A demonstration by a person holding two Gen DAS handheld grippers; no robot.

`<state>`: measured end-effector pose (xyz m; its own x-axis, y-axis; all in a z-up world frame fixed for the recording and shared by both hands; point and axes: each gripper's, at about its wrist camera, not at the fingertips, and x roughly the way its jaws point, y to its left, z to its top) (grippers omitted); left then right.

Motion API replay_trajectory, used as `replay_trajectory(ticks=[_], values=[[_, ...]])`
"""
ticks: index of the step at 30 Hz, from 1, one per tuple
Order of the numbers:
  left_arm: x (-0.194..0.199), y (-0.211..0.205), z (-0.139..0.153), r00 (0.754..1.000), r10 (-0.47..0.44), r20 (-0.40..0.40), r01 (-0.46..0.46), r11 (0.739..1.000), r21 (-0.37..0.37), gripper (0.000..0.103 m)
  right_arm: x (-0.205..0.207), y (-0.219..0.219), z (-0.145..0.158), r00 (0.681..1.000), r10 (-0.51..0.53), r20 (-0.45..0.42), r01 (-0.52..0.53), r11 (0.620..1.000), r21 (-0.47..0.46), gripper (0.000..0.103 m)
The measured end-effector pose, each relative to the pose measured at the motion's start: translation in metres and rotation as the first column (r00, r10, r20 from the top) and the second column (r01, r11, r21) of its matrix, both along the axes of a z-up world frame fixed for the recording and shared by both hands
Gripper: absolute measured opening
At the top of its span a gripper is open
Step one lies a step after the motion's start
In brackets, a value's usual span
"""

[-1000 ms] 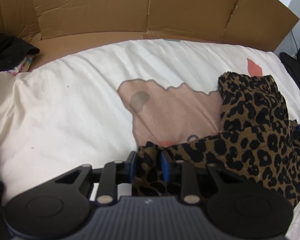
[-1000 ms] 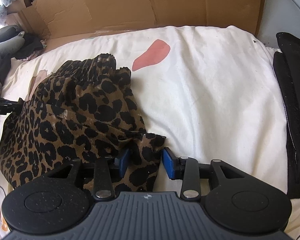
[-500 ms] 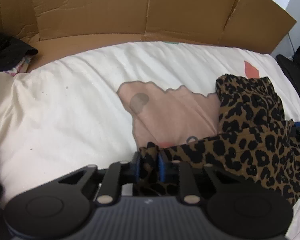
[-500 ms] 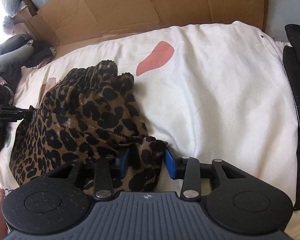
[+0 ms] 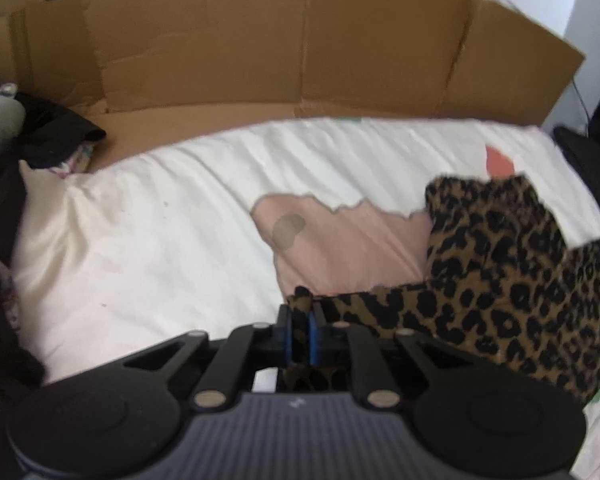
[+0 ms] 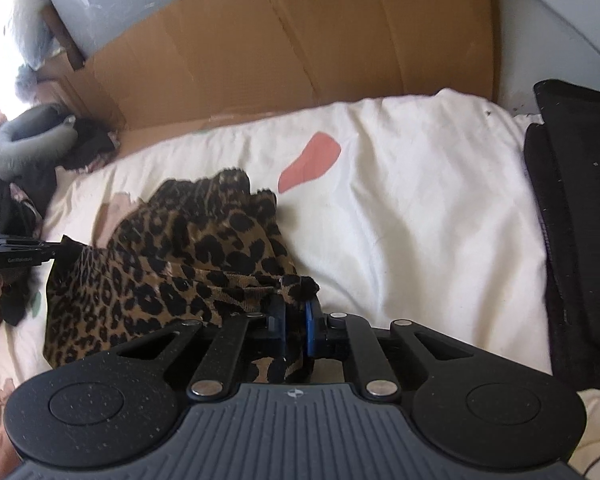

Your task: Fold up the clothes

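**Currently: both grippers pinching one leopard-print garment over the bed**

Left wrist view: the left gripper (image 5: 299, 334) sits at lower centre of the frame. Its jaws are closing, and the blue pads (image 5: 288, 336) already press a corner of the leopard-print garment (image 5: 512, 280) between them. From that corner the cloth runs to the right and bunches at the right edge of the frame, over a white bedsheet (image 5: 160, 248). A pink patch (image 5: 348, 248) printed on the sheet lies just behind the pinched corner. Flattened cardboard (image 5: 284, 40) stands along the far side of the bed. A heap of dark clothes (image 5: 56, 132) lies at the upper left. The view is slightly blurred.

Right wrist view: the right gripper (image 6: 296, 326) is at lower centre. Its jaws are likewise closing, with another corner of the same garment (image 6: 172, 264) clamped between the pads. The cloth spreads toward the left of the frame, creased and partly raised off the sheet (image 6: 420, 220). At the far left edge the tip of the left gripper (image 6: 58, 246) meets the cloth's opposite corner. A red patch (image 6: 312, 156) on the sheet lies just beyond the garment. A black item (image 6: 572, 208) fills the right edge; I cannot tell what it is.
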<state>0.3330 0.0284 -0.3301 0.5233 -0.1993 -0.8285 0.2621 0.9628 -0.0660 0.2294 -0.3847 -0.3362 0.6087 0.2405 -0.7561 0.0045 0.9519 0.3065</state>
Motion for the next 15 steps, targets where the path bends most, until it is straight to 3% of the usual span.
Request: replay_trajectory(ticks=[11, 15], values=[[-0.023, 0.000, 0.045, 0.997, 0.025, 0.073, -0.026, 1.000, 0.013, 0.008, -0.023, 0.004, 0.033, 0.997, -0.040, 0.060, 0.040, 0.999, 0.004, 0.007], [-0.028, -0.004, 0.065, 0.993, -0.005, 0.119, 0.001, 0.999, 0.039, 0.008, -0.029, 0.004, 0.045, 0.995, -0.055, 0.082, 0.054, 0.999, 0.008, 0.007]])
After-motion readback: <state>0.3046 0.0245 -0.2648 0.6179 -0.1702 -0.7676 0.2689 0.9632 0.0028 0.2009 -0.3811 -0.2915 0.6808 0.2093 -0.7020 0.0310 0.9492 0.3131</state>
